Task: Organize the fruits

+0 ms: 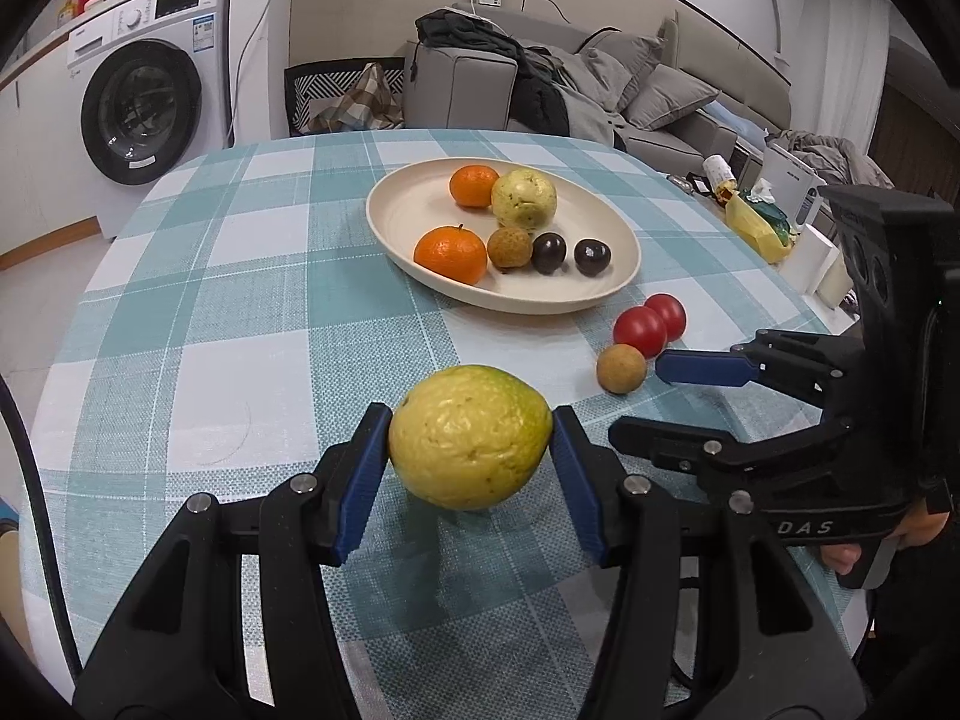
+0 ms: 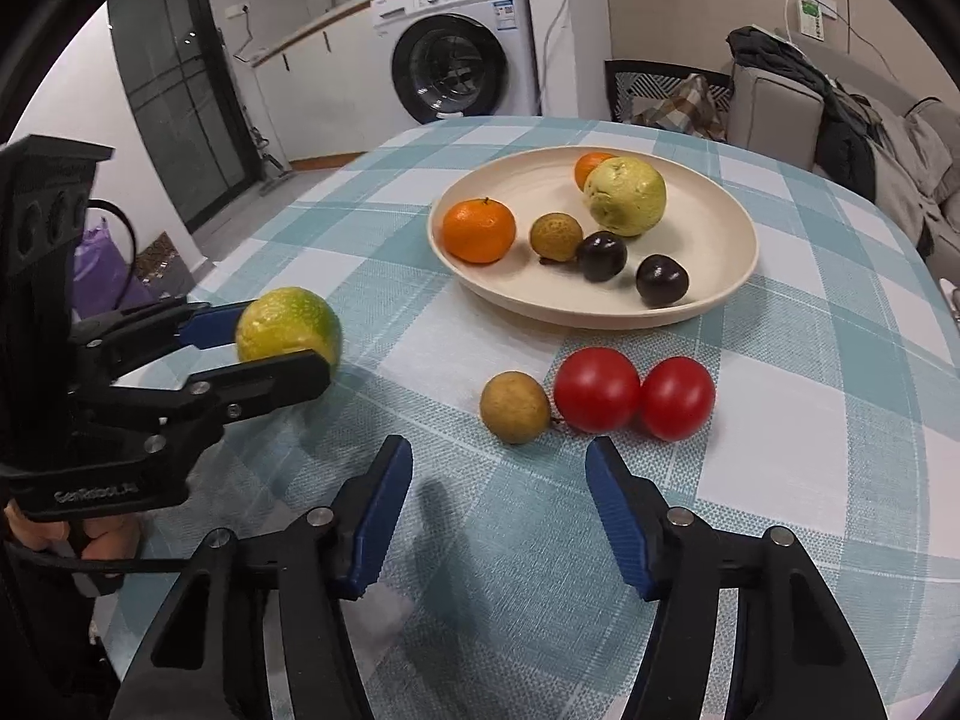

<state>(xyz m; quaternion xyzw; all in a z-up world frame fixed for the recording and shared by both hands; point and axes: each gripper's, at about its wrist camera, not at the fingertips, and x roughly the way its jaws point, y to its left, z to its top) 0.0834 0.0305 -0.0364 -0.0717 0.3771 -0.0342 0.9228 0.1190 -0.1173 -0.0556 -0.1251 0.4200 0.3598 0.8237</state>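
Observation:
My left gripper (image 1: 471, 450) is shut on a yellow-green guava (image 1: 470, 445) and holds it just above the checked tablecloth; it also shows in the right wrist view (image 2: 287, 327). My right gripper (image 2: 499, 510) is open and empty, just short of a brown longan (image 2: 515, 407) and two red tomatoes (image 2: 633, 393) on the cloth. A cream plate (image 1: 414, 195) beyond holds two oranges (image 1: 451, 254), a second guava (image 1: 524, 198), a longan (image 1: 510, 247) and two dark plums (image 1: 570, 253).
The round table's edge (image 1: 54, 372) curves at left and right. A washing machine (image 1: 150, 90) and a chair (image 1: 345, 96) stand beyond the table, a grey sofa (image 1: 630, 78) with clothes at back right. Bags and boxes (image 1: 762, 222) sit off the right edge.

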